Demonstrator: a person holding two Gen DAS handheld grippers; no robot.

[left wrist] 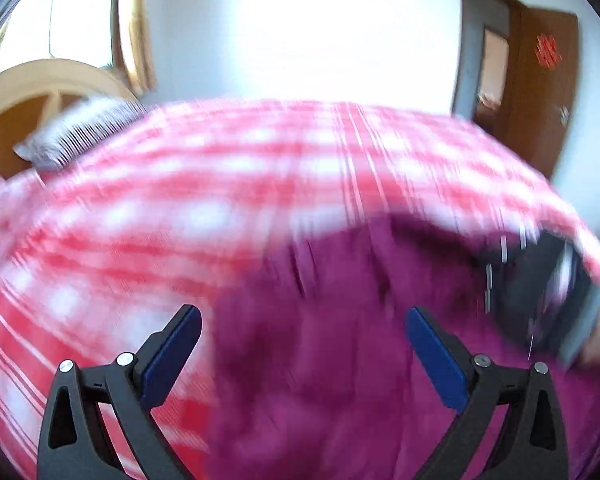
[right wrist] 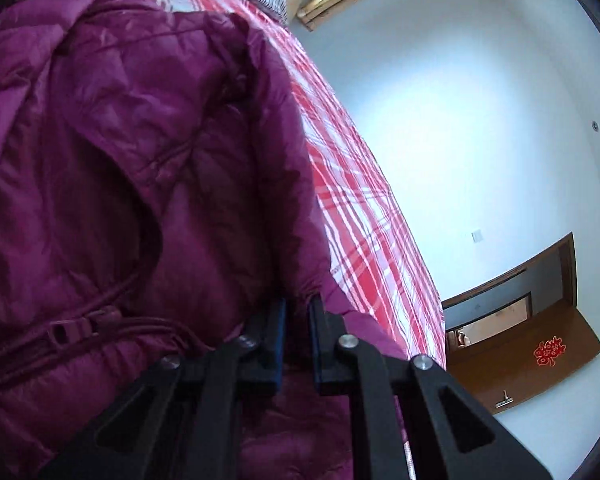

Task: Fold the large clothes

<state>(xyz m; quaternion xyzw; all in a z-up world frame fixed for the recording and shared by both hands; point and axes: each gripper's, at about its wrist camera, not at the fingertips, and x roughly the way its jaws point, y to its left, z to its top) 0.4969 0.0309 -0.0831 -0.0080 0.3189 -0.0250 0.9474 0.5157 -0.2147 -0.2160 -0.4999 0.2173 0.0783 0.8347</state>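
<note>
A magenta padded jacket [right wrist: 140,160] lies on a bed with a red and white checked sheet [right wrist: 360,220]. My right gripper [right wrist: 297,304] is shut on a fold at the jacket's edge, its pads close together with fabric pinched between them. In the blurred left wrist view the jacket [left wrist: 320,360] spreads below my left gripper [left wrist: 303,314]. That gripper hangs open above the jacket with nothing between its blue pads [left wrist: 176,352]. A dark blur, the right gripper's body [left wrist: 540,292], sits on the jacket's right side with a hand behind it.
The checked sheet [left wrist: 180,184] covers the whole bed. A striped pillow [left wrist: 72,132] lies by the wooden headboard [left wrist: 40,92] under a window [left wrist: 72,12]. A brown door [left wrist: 540,80] stands open in the white wall beyond the bed.
</note>
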